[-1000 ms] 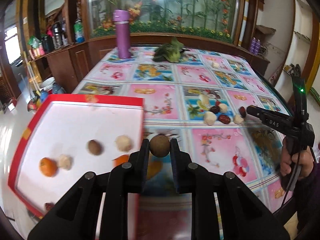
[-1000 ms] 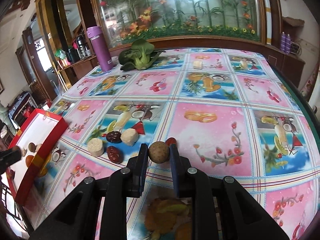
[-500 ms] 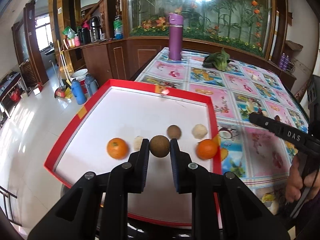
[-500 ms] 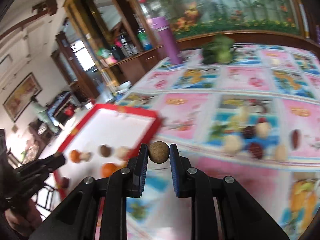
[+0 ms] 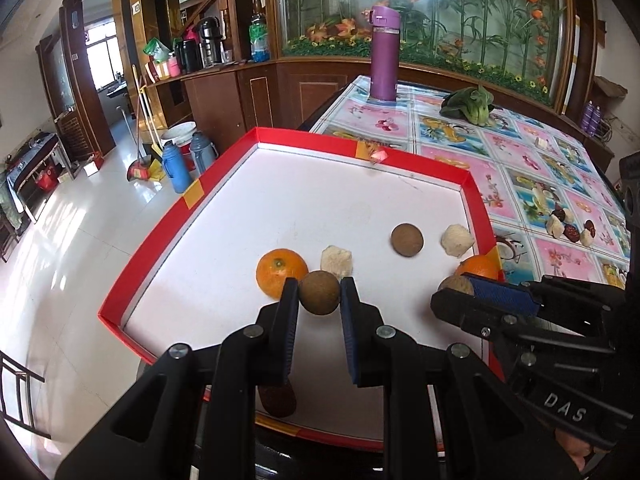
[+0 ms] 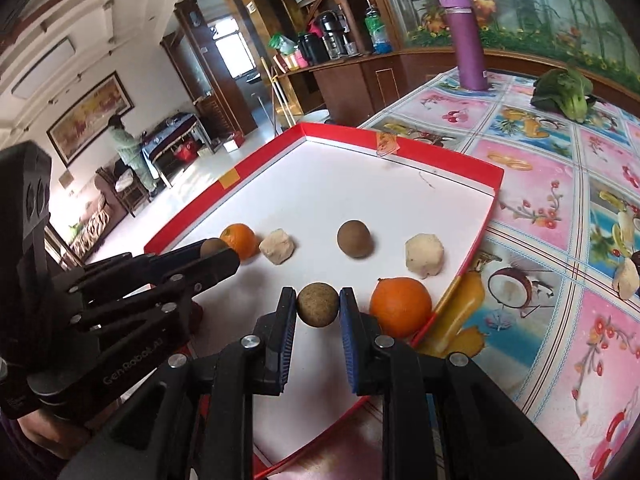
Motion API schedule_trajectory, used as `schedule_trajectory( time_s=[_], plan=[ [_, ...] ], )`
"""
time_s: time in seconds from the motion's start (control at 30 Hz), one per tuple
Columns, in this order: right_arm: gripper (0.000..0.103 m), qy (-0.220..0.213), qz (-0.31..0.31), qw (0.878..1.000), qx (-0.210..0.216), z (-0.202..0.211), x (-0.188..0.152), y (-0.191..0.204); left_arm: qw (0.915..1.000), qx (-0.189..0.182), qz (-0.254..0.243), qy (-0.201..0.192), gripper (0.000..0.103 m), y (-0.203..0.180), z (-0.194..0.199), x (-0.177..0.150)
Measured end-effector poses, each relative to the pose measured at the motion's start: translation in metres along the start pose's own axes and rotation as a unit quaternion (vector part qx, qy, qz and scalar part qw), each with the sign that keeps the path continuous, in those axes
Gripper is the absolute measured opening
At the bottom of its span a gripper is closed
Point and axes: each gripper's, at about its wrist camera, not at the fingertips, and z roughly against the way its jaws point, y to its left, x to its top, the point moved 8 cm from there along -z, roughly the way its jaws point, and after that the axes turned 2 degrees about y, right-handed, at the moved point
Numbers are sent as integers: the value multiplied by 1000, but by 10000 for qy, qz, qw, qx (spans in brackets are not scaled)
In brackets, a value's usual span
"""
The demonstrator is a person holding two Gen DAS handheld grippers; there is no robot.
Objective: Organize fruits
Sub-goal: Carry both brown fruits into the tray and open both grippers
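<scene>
Over the red-rimmed tray (image 5: 474, 196), the left gripper (image 5: 320, 298) and right gripper (image 6: 318, 306) each pinched a brown longan (image 5: 319, 292) (image 6: 317, 304) between nearly closed fingers, above two oranges (image 6: 400, 312).

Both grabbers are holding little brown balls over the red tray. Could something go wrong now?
Maybe. The brown fruit in the left gripper is round, so once dropped it could roll into the orange close behind. The right gripper holds its fruit near the other orange and the tray edge. Both grippers sit close together and might bump.
</scene>
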Motion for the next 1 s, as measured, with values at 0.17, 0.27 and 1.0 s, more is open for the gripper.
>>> schedule_trajectory(
  time_s=[0.17,0.27,1.0],
  plan=[
    [20,209,91,9997,38,-8,-7,4,10000,29,-37,66,23,-1,-3,-4],
    [20,277,99,9996,42,-8,-11,6,9999,56,-62,112,23,-1,-5,-7],
    [34,-853,-601,9943,-206,44,13,-34,9982,578,-127,-43,75,-11,37,-17]
  ],
)
